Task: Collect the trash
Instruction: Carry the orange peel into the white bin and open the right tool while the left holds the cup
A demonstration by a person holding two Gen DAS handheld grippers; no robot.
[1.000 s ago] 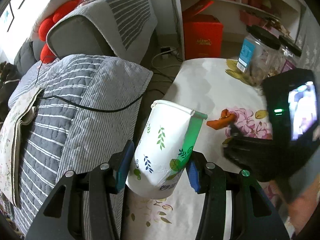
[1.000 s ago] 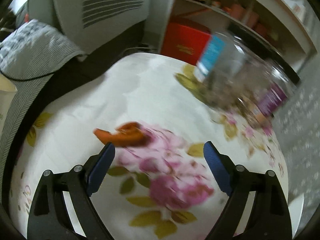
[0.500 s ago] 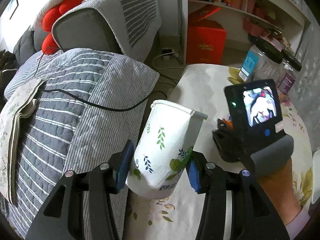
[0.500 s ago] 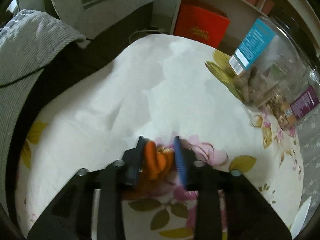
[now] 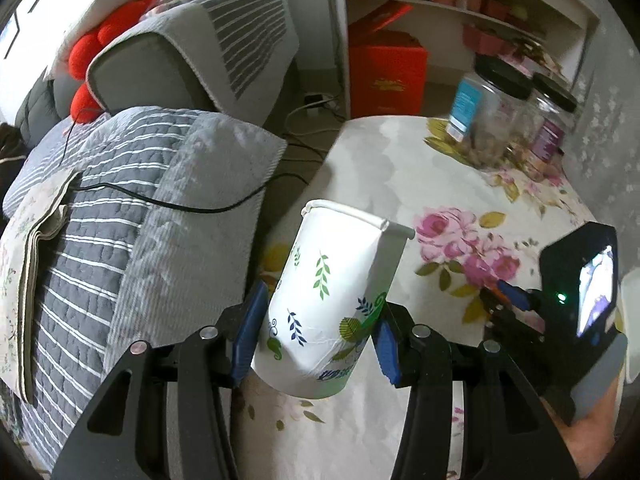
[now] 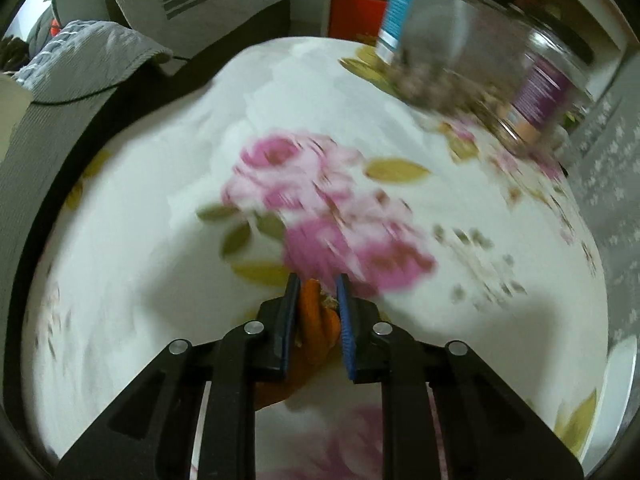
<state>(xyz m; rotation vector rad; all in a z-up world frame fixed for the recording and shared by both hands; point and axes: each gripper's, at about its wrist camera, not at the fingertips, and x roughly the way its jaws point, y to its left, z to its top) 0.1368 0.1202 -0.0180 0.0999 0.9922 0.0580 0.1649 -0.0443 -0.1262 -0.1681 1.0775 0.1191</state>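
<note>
1. While the right tongs (image 6: 318, 312) are clamped on an orange scrap (image 6: 316, 320), which looks like a piece of peel, the scrap sits pinched between the two blue pads and hangs a little below them, apparently lifted off the counter (image 6: 160, 208); the blur in the right wrist view makes contact hard to judge.

2. The left tongs (image 5: 316, 344) grip a paper cup (image 5: 332, 300) printed with leaves, squeezing its lower body so the rim is pinched into a flattened mouth. The cup is tilted, its opening pointing up and away from the camera, and I cannot see inside it.

3. In the left wrist view the right tongs (image 5: 506, 296) sit to the right of the cup, low over the floral cloth and apart from the rim.

4. Judging from this, the pick-up of the scrap is done and the drop is left: the scrap has yet to be carried over the cup mouth and released.

5. Farther out on the counter stand two black-lidded jars (image 5: 492, 116), well apart from both tongs. No other loose trash shows on the visible cloth, so this may be the last piece, though part of the counter is hidden.

6. Beyond the counter edge lie a striped grey sofa cover (image 5: 132, 216) and a red box (image 5: 386, 76).
</note>
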